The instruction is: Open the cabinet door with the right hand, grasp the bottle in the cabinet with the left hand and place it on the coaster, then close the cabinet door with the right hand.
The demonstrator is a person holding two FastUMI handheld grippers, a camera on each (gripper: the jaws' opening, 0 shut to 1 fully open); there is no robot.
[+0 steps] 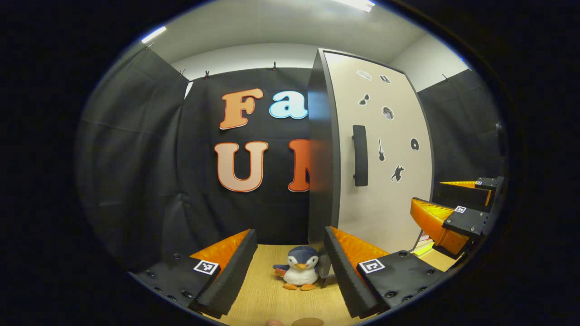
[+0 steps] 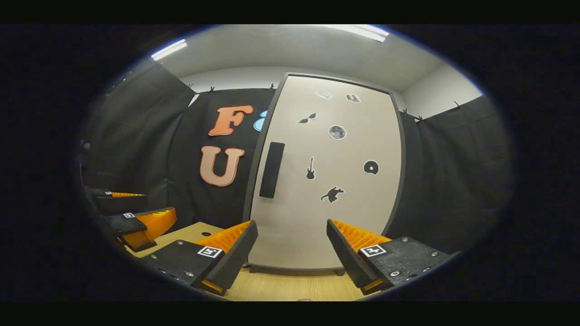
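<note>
Right tool (image 2: 292,246): released, fingers spread and empty, facing the shut cabinet door (image 2: 335,181); its handle (image 2: 272,170) sits ahead, up and left of the gap. Left tool (image 1: 290,267): released, toy penguin (image 1: 300,268) on the table (image 1: 267,299) ahead. Bottle: behind the door, unseen. Risk: a centred approach likely misses the handle.

Two hand-held grippers, level and side by side.
Left gripper (image 1: 290,267) and right gripper (image 2: 292,253) each point forward with fingers spread wide, gripping nothing, both held low.
</note>
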